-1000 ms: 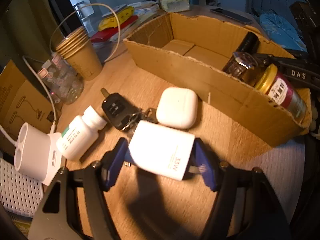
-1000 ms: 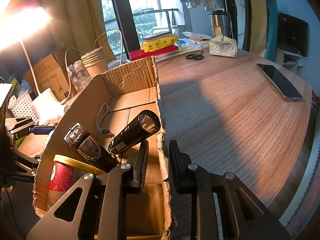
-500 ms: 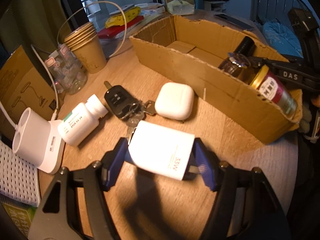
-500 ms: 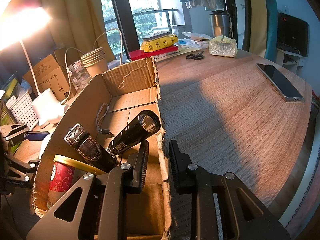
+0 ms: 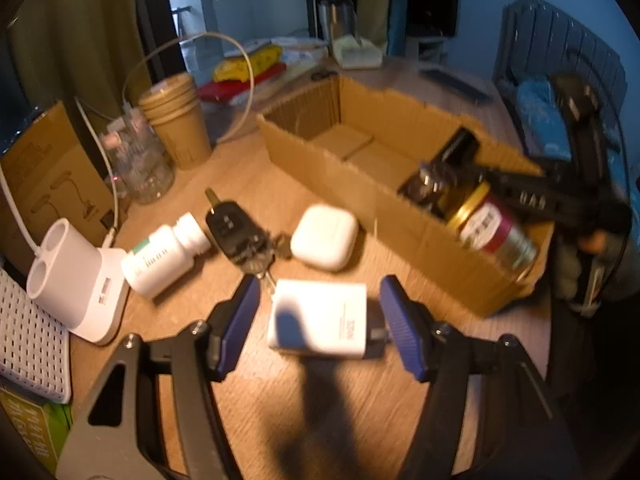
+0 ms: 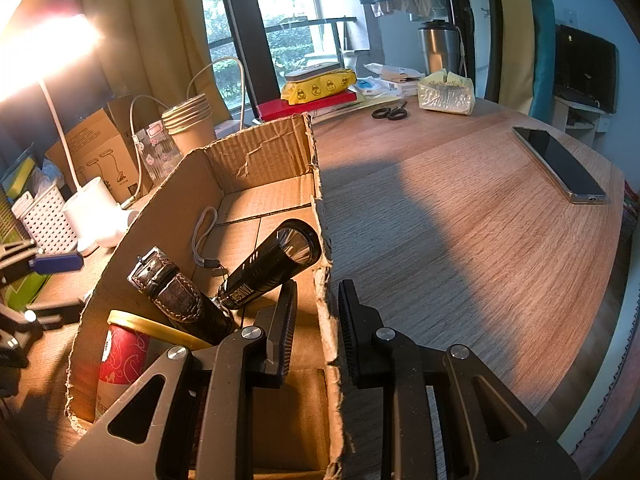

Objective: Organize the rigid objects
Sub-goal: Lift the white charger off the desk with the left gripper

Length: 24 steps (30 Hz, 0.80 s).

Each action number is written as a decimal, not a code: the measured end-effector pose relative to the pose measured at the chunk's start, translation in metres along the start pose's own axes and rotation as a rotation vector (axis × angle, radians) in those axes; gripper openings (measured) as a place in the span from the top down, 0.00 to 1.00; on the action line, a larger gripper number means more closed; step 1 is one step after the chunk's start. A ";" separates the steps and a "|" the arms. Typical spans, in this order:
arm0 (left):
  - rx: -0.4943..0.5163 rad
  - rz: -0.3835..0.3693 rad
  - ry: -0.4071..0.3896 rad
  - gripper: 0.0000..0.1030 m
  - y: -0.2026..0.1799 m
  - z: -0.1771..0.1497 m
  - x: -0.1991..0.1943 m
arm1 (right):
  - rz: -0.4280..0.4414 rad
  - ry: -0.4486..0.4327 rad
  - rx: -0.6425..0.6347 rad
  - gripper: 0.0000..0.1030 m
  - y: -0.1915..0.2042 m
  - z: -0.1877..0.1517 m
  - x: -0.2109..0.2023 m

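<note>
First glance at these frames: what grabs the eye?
The white charger block, lying on the wooden table between the open blue pads of the left gripper, neither pad touching it. Behind it, the long cardboard box holds a flashlight, a leather watch strap and a red gold-lidded jar. The right gripper straddles the box's wall near that end.

Wooden table (image 6: 460, 216), yellow curtains (image 6: 160, 40) beside a window (image 6: 296, 12) — green foliage outside, glaring lamp light (image 6: 44, 52) at left
</note>
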State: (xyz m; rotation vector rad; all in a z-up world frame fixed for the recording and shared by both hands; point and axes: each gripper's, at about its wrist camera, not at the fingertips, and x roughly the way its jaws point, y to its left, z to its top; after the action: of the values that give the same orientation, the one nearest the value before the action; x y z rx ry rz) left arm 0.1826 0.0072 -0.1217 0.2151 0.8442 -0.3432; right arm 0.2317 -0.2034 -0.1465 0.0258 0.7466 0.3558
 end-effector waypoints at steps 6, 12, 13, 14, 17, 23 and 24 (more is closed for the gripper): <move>0.011 0.004 0.051 0.46 -0.001 -0.001 0.011 | 0.000 0.000 0.000 0.78 0.000 -0.001 0.000; 0.006 -0.005 0.076 0.40 0.003 -0.006 0.022 | 0.000 -0.001 0.000 0.78 0.000 0.000 0.000; 0.011 0.003 0.084 0.35 0.003 -0.006 0.024 | 0.000 0.000 0.000 0.78 -0.001 -0.001 0.000; 0.021 0.024 0.092 0.35 0.001 -0.006 0.026 | 0.001 0.000 0.000 0.78 -0.001 -0.001 0.000; 0.034 0.038 0.095 0.35 0.001 -0.008 0.029 | 0.001 0.000 0.000 0.78 -0.001 -0.001 0.000; 0.026 -0.006 0.132 0.33 0.004 -0.008 0.041 | 0.001 0.000 0.000 0.78 0.000 -0.001 0.000; 0.031 -0.014 0.149 0.33 0.003 -0.010 0.045 | 0.001 -0.001 0.000 0.78 -0.001 -0.001 0.000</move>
State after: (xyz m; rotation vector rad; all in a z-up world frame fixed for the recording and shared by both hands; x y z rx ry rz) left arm 0.2047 0.0033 -0.1622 0.2660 0.9885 -0.3566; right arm 0.2310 -0.2041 -0.1470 0.0261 0.7460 0.3568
